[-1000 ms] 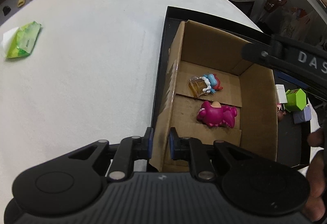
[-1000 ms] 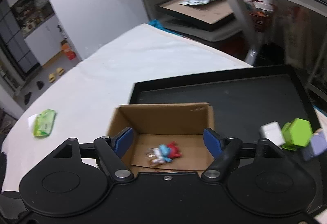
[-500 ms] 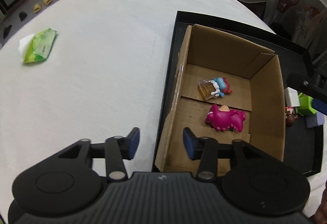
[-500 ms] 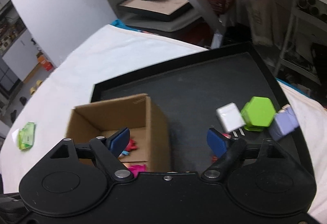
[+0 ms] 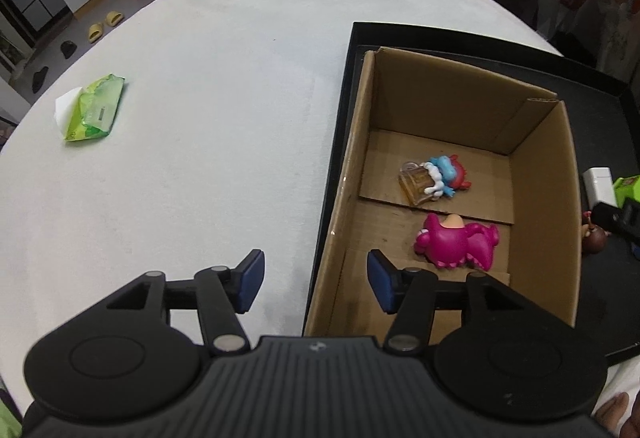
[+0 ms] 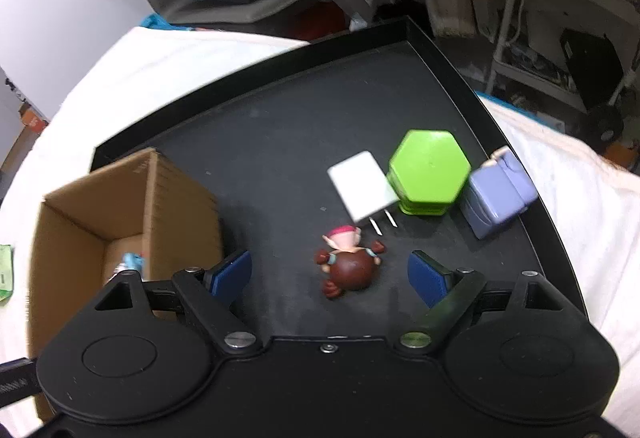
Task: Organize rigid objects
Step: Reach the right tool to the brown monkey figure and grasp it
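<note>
Right now your left gripper (image 5: pixel 315 281) is spread wide and empty, its fingers straddling the near left wall of the box (image 5: pixel 536 206): one pad over the white cloth (image 5: pixel 200 86), the other inside the box. Two toys lie on the box floor, a pink one (image 5: pixel 456 240) nearer you and a blue one (image 5: pixel 434 180) behind it, close but apart. The box sits on the black tray (image 6: pixel 288 126), against its left edge. Off on the cloth, well clear, lies a green wipes pack (image 5: pixel 94 112).

Your right gripper (image 6: pixel 329 274) is also spread wide, holding nothing, with a brown figurine (image 6: pixel 350 264) lying on the tray between its fingers, touching neither pad. Just beyond the figurine lies a white plug (image 6: pixel 362 184), prongs pointing toward you, pressed against a green hexagonal case (image 6: pixel 430 170); a lilac block (image 6: pixel 498 194) sits beside that, by the tray's right rim. The box wall stands just left of your left pad.
</note>
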The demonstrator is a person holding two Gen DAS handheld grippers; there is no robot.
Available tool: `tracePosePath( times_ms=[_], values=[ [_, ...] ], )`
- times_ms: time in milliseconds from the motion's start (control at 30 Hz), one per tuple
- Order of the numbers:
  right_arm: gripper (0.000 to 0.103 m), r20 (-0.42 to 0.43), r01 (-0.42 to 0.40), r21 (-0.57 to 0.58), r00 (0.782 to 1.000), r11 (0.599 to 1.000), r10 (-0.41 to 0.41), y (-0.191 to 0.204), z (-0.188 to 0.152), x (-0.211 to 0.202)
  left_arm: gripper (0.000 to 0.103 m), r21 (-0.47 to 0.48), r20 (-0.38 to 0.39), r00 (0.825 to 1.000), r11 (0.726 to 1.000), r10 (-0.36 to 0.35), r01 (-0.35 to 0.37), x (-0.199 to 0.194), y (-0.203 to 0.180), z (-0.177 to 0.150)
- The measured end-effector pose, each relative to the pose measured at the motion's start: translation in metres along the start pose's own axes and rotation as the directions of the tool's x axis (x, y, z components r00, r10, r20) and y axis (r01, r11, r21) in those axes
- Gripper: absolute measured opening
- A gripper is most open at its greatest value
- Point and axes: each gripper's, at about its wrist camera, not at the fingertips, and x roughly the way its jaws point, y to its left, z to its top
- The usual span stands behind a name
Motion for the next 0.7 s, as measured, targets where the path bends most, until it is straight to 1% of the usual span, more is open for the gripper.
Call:
tracePosePath(
  times_ms=[100, 200, 400, 433, 467, 500, 533, 567, 600, 700],
  values=[
    [0.085, -0.024, 0.006, 0.010, 1.000, 1.000, -0.006, -0.005, 0.000, 0.010, 0.055, -0.012, -0.004, 1.000, 1.000, 0.028, -0.029, 0.001, -0.001, 0.004],
    [0.085, -0.037, -0.005, 0.003, 0.999, 1.000, 0.005, -0.006, 0.001, 0.017, 0.055, -0.019, -0.011, 0.999, 0.999, 0.040, -0.040, 0.001, -0.005, 0.007],
    [0.084, -0.056, -0.003, -0.011, 0.998, 1.000, 0.003, -0.012, 0.000, 0.031, 0.055, -0.001, -0.017, 0.996, 0.996, 0.085, -0.085, 0.006, -0.020, 0.010],
    [0.081, -0.064, 0.000, -0.012, 0.998, 1.000, 0.000, -0.014, 0.000, 0.034, 0.055, 0.000, -0.023, 0.996, 0.996, 0.090, -0.090, 0.008, -0.023, 0.010],
    [0.072, -0.070, 0.002, -0.011, 0.998, 1.000, -0.002, -0.015, -0.001, 0.035, 0.055, 0.001, -0.027, 0.995, 0.996, 0.092, -0.092, 0.009, -0.025, 0.010],
    [0.062, -0.074, -0.001, -0.007, 0.997, 1.000, 0.001, -0.016, -0.003, 0.037, 0.056, 0.003, -0.028, 0.995, 0.995, 0.096, -0.096, 0.009, -0.028, 0.010],
    [0.046, -0.075, -0.004, -0.005, 0.997, 1.000, 0.004, -0.019, -0.004, 0.038, 0.056, 0.005, -0.025, 0.995, 0.995, 0.101, -0.101, 0.009, -0.031, 0.010],
    [0.037, -0.066, 0.007, -0.018, 0.998, 1.000, -0.008, -0.019, -0.004, 0.036, 0.055, 0.009, -0.018, 0.994, 0.994, 0.110, -0.110, 0.009, -0.034, 0.010],
    [0.037, -0.063, 0.013, -0.024, 0.998, 1.000, -0.015, -0.019, -0.003, 0.035, 0.055, 0.014, -0.011, 0.993, 0.993, 0.121, -0.121, 0.008, -0.036, 0.010],
    [0.037, -0.073, -0.031, -0.001, 0.997, 1.000, 0.031, -0.022, -0.003, 0.034, 0.056, 0.023, -0.002, 0.991, 0.991, 0.131, -0.130, 0.007, -0.042, 0.011]
  ],
)
